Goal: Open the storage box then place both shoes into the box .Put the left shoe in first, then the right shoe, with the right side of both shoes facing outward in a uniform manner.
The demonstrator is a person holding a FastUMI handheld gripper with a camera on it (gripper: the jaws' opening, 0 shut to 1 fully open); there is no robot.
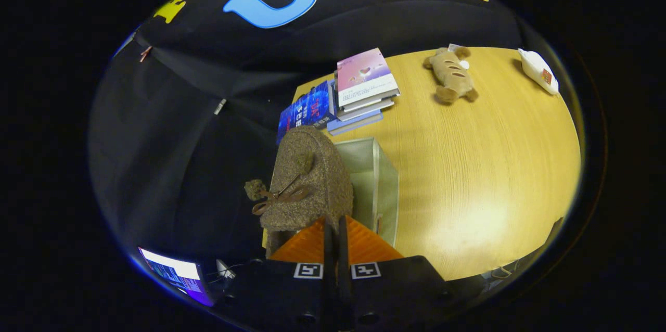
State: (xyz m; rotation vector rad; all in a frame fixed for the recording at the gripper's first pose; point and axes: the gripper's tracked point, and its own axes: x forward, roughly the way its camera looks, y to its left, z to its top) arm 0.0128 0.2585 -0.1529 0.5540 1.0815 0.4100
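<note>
A fuzzy brown shoe (pixel 307 181) with a brown lace bow and pompoms hangs just ahead of my gripper (pixel 335 228), whose fingers are pressed close together on the shoe's rim. The shoe is held above the near left side of the open pale green storage box (pixel 382 181), which stands on the wooden table (pixel 478 165). The box's inside is partly hidden by the shoe; the part that shows holds nothing.
Beyond the box lies a stack of books (pixel 364 87) with blue books (pixel 307 111) beside it. A plush bread toy (pixel 452 74) and a white packet (pixel 538 69) sit at the far side of the table. A screen (pixel 174 272) glows beside the fingers.
</note>
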